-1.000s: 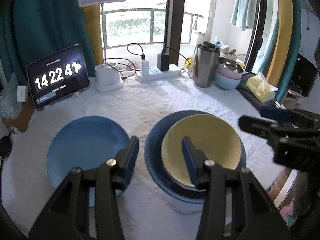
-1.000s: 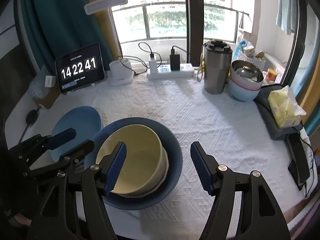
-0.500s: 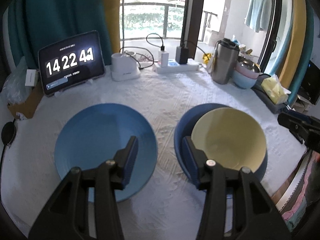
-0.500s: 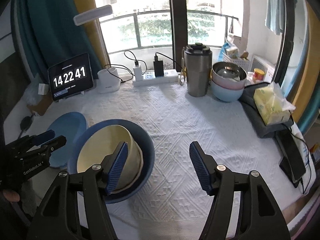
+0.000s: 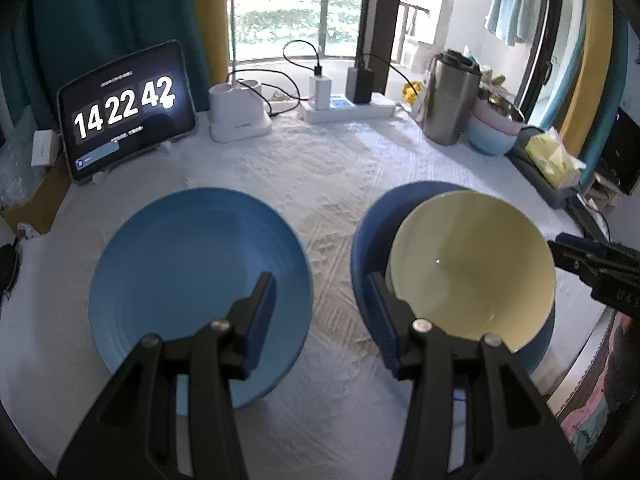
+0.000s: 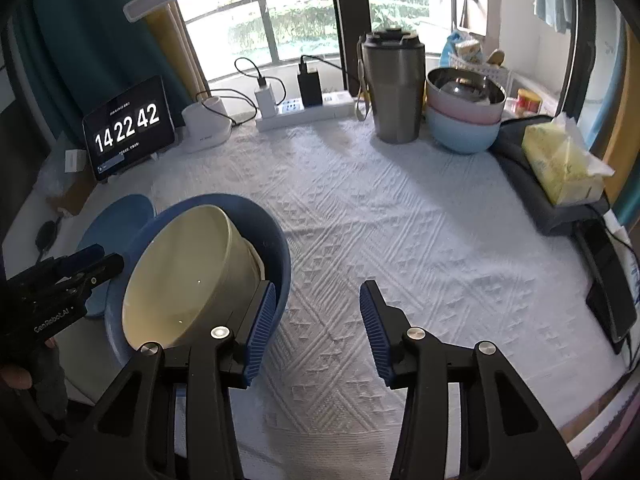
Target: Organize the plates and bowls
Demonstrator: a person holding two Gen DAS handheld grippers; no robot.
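A light blue plate (image 5: 188, 276) lies on the white tablecloth at the front left; it also shows in the right wrist view (image 6: 114, 232). To its right a cream bowl (image 5: 472, 268) sits tilted inside a dark blue bowl (image 5: 370, 240); both show in the right wrist view, cream bowl (image 6: 188, 272) and dark blue bowl (image 6: 272, 240). My left gripper (image 5: 322, 316) is open and empty above the gap between plate and bowls. My right gripper (image 6: 318, 328) is open and empty, right of the bowls. A stack of bowls (image 6: 464, 116) stands at the back right.
At the back stand a tablet clock (image 5: 128, 110), a white lamp base (image 5: 238, 114), a power strip (image 5: 348, 106) with chargers and a steel tumbler (image 6: 394, 88). A yellow tissue pack (image 6: 560, 164) on a dark tray and a phone (image 6: 610, 284) lie at the right edge.
Both grippers have shifted: the left view now sits lower and closer over the plate and bowls, and the right gripper has moved right, away from the bowls. The cream bowl looks more tilted.
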